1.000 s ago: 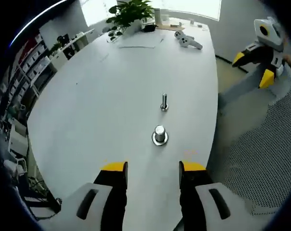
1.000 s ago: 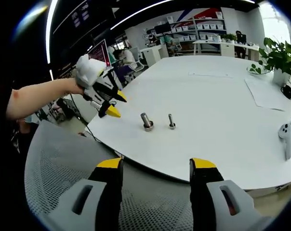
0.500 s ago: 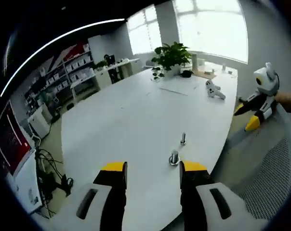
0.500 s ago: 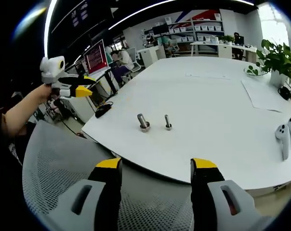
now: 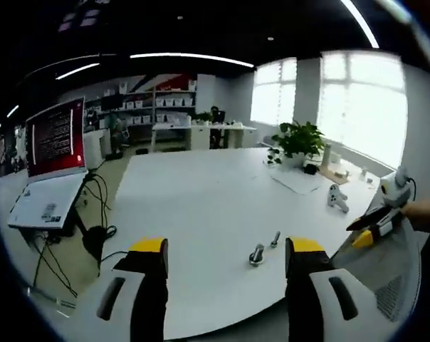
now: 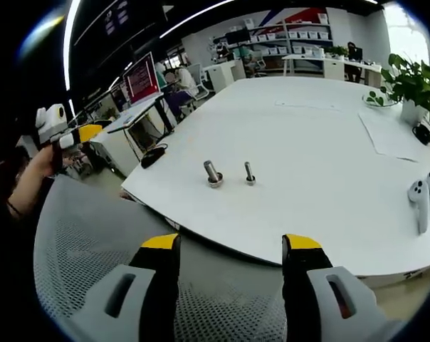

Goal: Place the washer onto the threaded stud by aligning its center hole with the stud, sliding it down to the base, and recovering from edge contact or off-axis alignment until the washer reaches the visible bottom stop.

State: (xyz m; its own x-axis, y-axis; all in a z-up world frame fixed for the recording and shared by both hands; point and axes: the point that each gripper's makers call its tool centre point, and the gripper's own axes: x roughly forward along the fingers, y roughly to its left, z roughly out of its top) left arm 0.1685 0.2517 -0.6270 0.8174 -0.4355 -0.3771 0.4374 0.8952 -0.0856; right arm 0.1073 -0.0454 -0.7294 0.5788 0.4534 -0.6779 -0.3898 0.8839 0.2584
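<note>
On the white table (image 6: pixel 322 135) a thick metal stud (image 6: pixel 213 173) stands upright with a flat washer ring around its foot. A thinner bolt (image 6: pixel 249 173) stands just beside it. In the left gripper view the same stud (image 5: pixel 256 254) and thin bolt (image 5: pixel 275 239) look small, near the table's front edge. My left gripper (image 5: pixel 227 249) is open, holds nothing and is well back from the table. My right gripper (image 6: pixel 231 246) is open too, above a mesh chair back. Each gripper appears in the other's view: the left gripper (image 6: pixel 62 132) and the right gripper (image 5: pixel 382 217).
A grey mesh chair back (image 6: pixel 94 249) stands between my right gripper and the table. A white game controller (image 6: pixel 423 192), a sheet of paper (image 6: pixel 396 135) and a potted plant (image 6: pixel 411 78) are at the table's far side. A screen (image 5: pixel 55 135) stands at the left.
My left gripper has drawn back and up from the table, so the stud and bolt look much smaller. The right gripper has hardly moved. Both stay open.
</note>
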